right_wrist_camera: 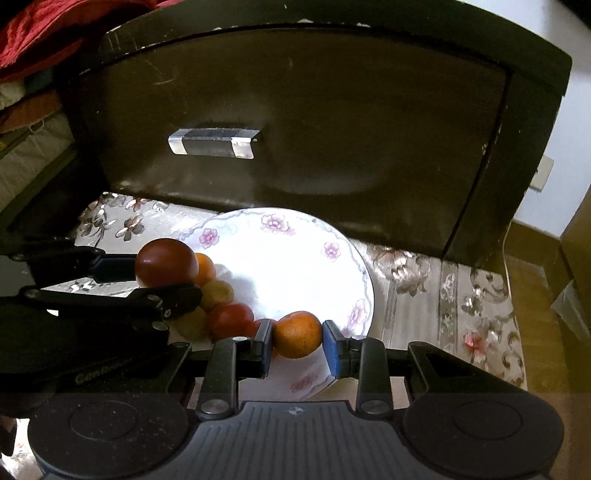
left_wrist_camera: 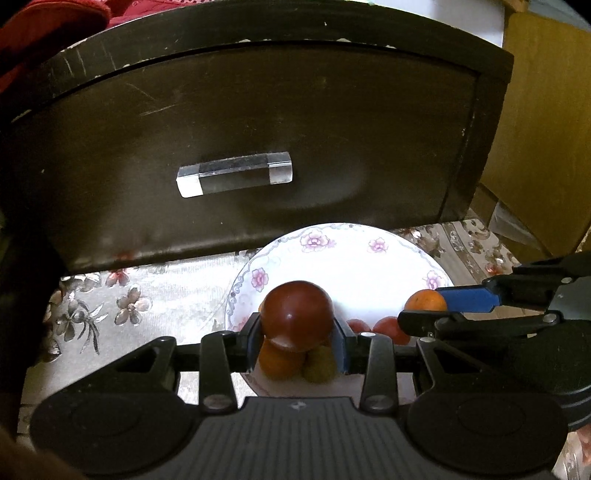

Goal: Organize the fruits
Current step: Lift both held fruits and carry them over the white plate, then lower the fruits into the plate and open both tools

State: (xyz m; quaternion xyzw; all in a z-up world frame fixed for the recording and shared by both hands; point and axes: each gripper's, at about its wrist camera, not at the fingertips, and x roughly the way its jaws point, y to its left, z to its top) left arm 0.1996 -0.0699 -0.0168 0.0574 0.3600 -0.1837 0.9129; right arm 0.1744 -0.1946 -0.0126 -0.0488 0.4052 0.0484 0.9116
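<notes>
My left gripper [left_wrist_camera: 297, 334] is shut on a dark red apple [left_wrist_camera: 297, 319], held over the near edge of a white floral plate [left_wrist_camera: 347, 258]. Under it lie an orange fruit [left_wrist_camera: 277, 360] and a yellow-green fruit [left_wrist_camera: 319, 363]. My right gripper [right_wrist_camera: 297, 341] is shut on an orange [right_wrist_camera: 297, 334] at the plate's [right_wrist_camera: 295, 258] near rim. The right wrist view shows the left gripper [right_wrist_camera: 166, 280] with the apple [right_wrist_camera: 166, 267], and a row of fruits along the plate: orange [right_wrist_camera: 207, 269], yellow [right_wrist_camera: 218, 293], red [right_wrist_camera: 231, 319]. The right gripper [left_wrist_camera: 447, 304] shows in the left wrist view with the orange [left_wrist_camera: 424, 301].
A dark wooden drawer front [left_wrist_camera: 258, 147] with a clear handle [left_wrist_camera: 234, 179] stands right behind the plate. A floral cloth [left_wrist_camera: 147, 295] covers the surface. Red fabric [left_wrist_camera: 55, 22] lies at the top left. A wooden panel [left_wrist_camera: 546, 129] stands on the right.
</notes>
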